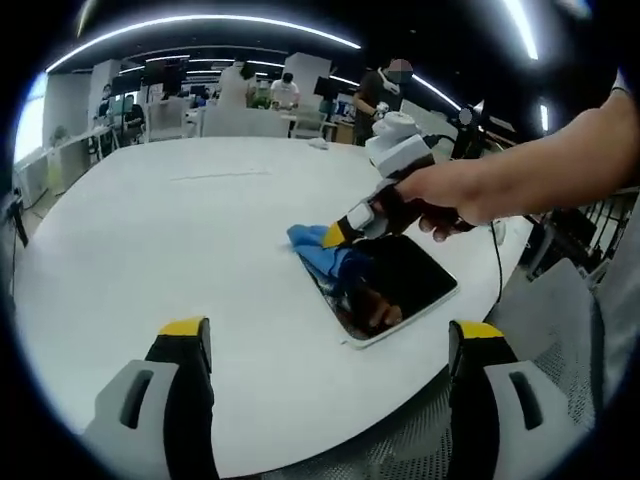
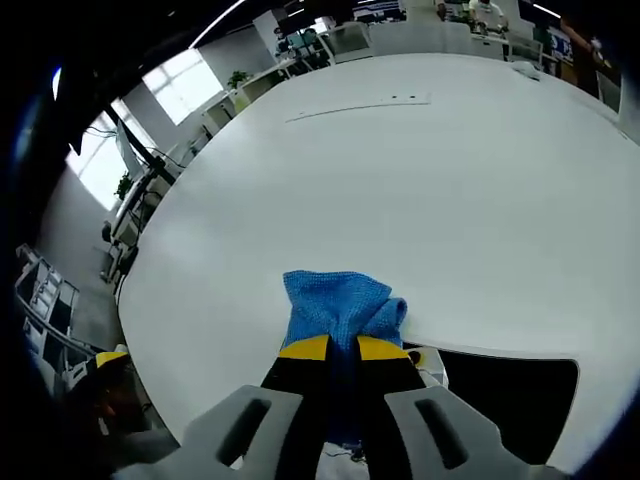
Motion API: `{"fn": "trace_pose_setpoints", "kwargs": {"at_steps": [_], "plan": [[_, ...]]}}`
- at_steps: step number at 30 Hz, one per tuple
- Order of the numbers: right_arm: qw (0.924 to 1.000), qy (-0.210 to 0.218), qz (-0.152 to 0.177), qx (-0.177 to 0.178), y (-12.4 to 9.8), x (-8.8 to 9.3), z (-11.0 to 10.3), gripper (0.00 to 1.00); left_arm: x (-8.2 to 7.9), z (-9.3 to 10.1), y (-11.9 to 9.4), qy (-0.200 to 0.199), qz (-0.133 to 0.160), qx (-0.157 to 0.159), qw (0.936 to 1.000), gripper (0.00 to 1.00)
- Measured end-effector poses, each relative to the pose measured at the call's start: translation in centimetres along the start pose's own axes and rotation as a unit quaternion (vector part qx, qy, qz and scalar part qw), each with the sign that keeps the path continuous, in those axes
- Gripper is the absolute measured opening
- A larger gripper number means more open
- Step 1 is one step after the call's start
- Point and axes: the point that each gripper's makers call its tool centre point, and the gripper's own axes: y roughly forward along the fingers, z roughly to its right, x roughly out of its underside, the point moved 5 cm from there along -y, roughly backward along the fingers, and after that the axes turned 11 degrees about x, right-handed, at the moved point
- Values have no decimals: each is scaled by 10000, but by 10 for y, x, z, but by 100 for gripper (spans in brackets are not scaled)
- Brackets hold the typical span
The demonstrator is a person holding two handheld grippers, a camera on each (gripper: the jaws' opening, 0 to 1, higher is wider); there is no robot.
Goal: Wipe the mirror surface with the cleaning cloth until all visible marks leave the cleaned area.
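Right tongs (image 2: 342,350) clamping blue cloth (image 2: 338,305) on mirror (image 2: 520,395); white table (image 2: 420,190) beneath

Bright blue cleaning cloth (image 2: 342,302), a fine knobbly weave on it — pinched between yellow tips on the right hand-held gripper (image 2: 342,347), black behind the yellow, pale grey housing lower down. The mirror (image 1: 400,285) reads dark, almost black, inside a thin white frame. Plain white desk (image 1: 190,230) all round. The left hand-held gripper (image 1: 330,330) — same livery: yellow tips, black fingers, grey body.
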Motion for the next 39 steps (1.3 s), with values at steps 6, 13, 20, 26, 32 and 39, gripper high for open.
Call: {"fn": "trace_pose_setpoints", "kwargs": {"at_steps": [6, 13, 20, 26, 32, 39], "plan": [[10000, 53, 3, 35, 1, 0, 5, 3, 11, 1, 3, 148, -226, 53, 9996, 99], [9999, 63, 11, 95, -8, 4, 14, 3, 13, 1, 4, 274, -265, 89, 9992, 98], [9998, 141, -11, 165, -8, 4, 27, 3, 13, 3, 4, 316, -326, 69, 9989, 96], [9997, 146, -32, 217, -13, 6, 34, 3, 13, 5, 4, 322, -365, 57, 9988, 96], [9997, 118, -13, 234, -17, 7, 36, 3, 13, 5, 4, 333, -391, 52, 9987, 95], [9994, -115, 49, 331, -12, 6, 36, 3, 15, 3, 4, 374, -431, 37, 9984, 94]]}}
